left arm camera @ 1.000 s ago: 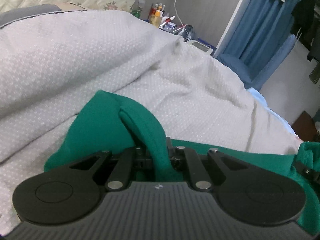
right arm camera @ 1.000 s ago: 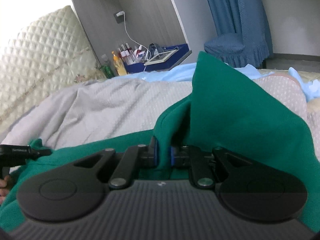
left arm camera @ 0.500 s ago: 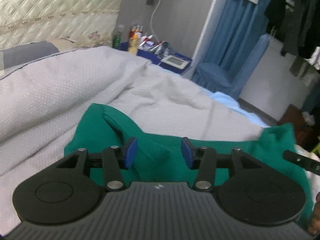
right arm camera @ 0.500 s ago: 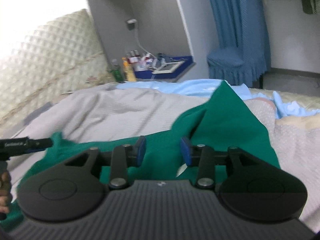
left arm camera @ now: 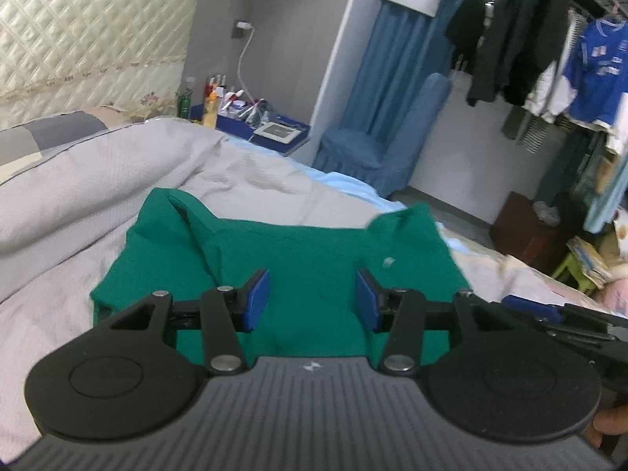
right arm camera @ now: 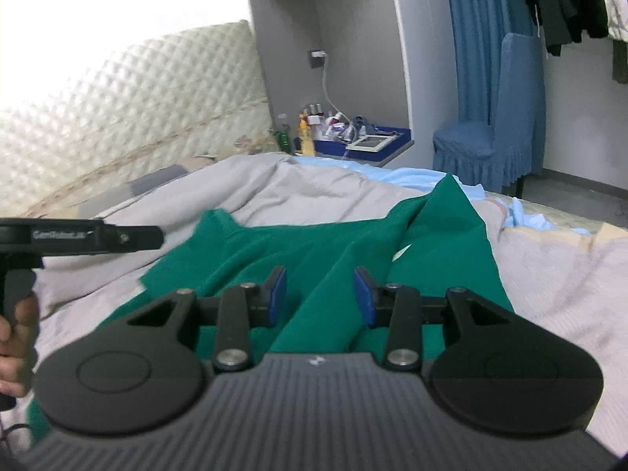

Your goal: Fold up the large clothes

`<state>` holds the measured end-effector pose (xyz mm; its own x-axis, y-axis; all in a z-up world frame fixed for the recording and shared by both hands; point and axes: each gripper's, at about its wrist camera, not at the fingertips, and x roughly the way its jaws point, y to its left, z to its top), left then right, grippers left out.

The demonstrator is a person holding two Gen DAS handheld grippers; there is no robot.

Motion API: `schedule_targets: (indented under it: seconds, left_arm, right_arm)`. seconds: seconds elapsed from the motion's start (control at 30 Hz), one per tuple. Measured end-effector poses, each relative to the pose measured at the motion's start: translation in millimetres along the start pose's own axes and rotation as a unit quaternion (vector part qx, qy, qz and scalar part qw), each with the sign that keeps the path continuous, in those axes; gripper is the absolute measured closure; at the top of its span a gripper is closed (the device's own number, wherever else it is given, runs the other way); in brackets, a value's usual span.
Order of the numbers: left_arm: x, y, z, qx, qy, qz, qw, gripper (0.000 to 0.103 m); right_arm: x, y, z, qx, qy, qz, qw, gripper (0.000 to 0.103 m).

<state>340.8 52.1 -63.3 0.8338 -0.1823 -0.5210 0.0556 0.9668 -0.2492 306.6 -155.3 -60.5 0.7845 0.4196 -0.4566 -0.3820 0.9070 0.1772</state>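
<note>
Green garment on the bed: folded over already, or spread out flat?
Folded over. The green garment lies doubled on the grey bedcover, with a straight far edge, raised corners and a loose ridge.

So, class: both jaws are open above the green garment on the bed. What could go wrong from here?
1. The green fabric garment has raised, peaked far corners, so the fold may come out uneven.
2. The soft, rumpled grey quilted bedspread beneath could get pinched along with the garment in the next grasp.

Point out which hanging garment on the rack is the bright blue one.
It is the blue-and-white jersey at the far right of the rack in the left wrist view, with printed lettering. The garments beside it, toward the curtain, are dark coats.
</note>
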Motion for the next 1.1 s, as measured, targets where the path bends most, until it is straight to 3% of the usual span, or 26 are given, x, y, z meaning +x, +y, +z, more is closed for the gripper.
schedule_targets:
  seconds: [0.23,0.33,0.5,0.53,0.57,0.6,0.7,0.83,1.0,1.1]
  left_arm:
    - [-84,-27,-50,0.028,-0.001,-0.017,0.9995,0.048]
    - [-108,-23,-73,0.025,0.018,-0.031,0.9991,0.048]
    - [-131,17,-93,-0.015,0.072,-0.025,0.9969,0.046]
    - [-132,29,-96,-0.028,0.086,-0.02,0.9957,0.045]
    - [-133,43,-99,-0.043,0.099,-0.013,0.9941,0.045]
    - [-133,58,-102,-0.061,0.11,-0.003,0.992,0.045]
    - [-134,103,-112,-0.12,0.134,0.027,0.9834,0.044]
    - [-135,158,-122,-0.207,0.151,0.048,0.9654,0.038]
    - [-137,197,-131,-0.291,0.151,0.056,0.943,0.031]
    - [-130,202,-135,-0.307,0.164,0.069,0.9349,0.031]
  right_arm:
    - [-72,17,-26,0.018,0.004,0.026,1.0,0.063]
    - [-91,9,-45,0.035,0.026,0.029,0.999,0.063]
    - [-109,-27,-61,0.095,0.084,0.017,0.992,0.063]
    - [-110,-34,-63,0.107,0.093,0.009,0.99,0.06]
    - [-109,-44,-64,0.124,0.106,0.001,0.987,0.048]
    - [-107,-51,-67,0.141,0.118,0.001,0.983,0.036]
    - [-92,-76,-76,0.223,0.16,-0.008,0.962,0.026]
    - [-59,-97,-89,0.298,0.214,-0.021,0.93,0.027]
    - [-31,-100,-94,0.297,0.204,-0.051,0.931,0.027]
    - [-13,-108,-104,0.304,0.217,-0.052,0.926,0.027]
